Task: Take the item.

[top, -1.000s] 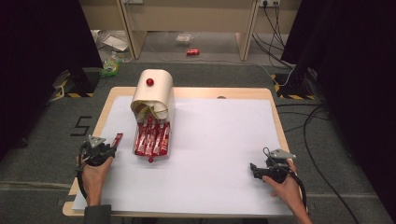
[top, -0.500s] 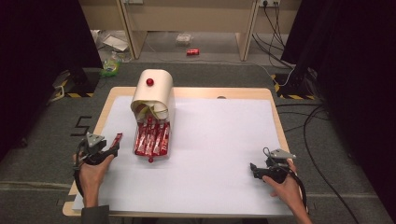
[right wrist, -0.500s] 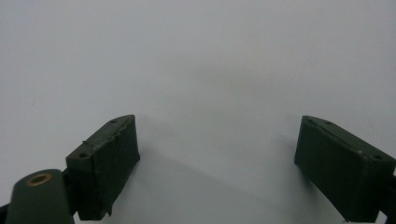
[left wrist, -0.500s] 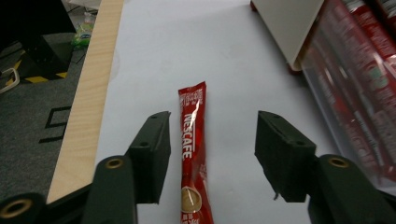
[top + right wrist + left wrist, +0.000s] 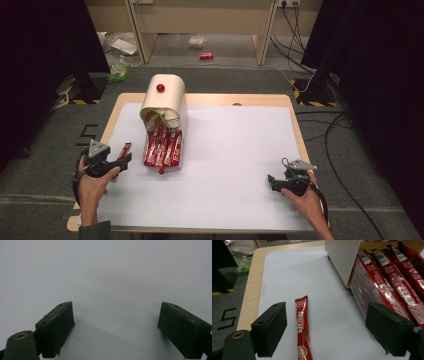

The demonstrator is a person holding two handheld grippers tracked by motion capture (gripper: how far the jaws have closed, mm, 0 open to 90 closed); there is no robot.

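A single red Nescafe sachet (image 5: 302,327) lies flat on the white sheet (image 5: 235,150), left of the tray; from above the sachet (image 5: 124,150) sits just ahead of my left gripper (image 5: 125,161). My left gripper (image 5: 334,332) hovers over it, its jaws have just been opening and now stand wide, touching nothing. A cream dispenser box (image 5: 165,100) with a red knob stands at the back left. Several red sachets (image 5: 162,147) fill the clear tray at its mouth, and these sachets (image 5: 392,272) show at my left gripper's right. My right gripper (image 5: 271,181) rests open near the front right, over bare sheet (image 5: 105,277).
The wooden table edge (image 5: 112,112) frames the sheet. On the floor beyond lie a red can (image 5: 206,55), a green packet (image 5: 119,72) and cables (image 5: 340,130) at the right. The dispenser's side wall (image 5: 340,257) is close to my left gripper.
My left gripper's jaws have spread apart, letting go of the single sachet, and the hand has risen a little. The right hand has not moved.
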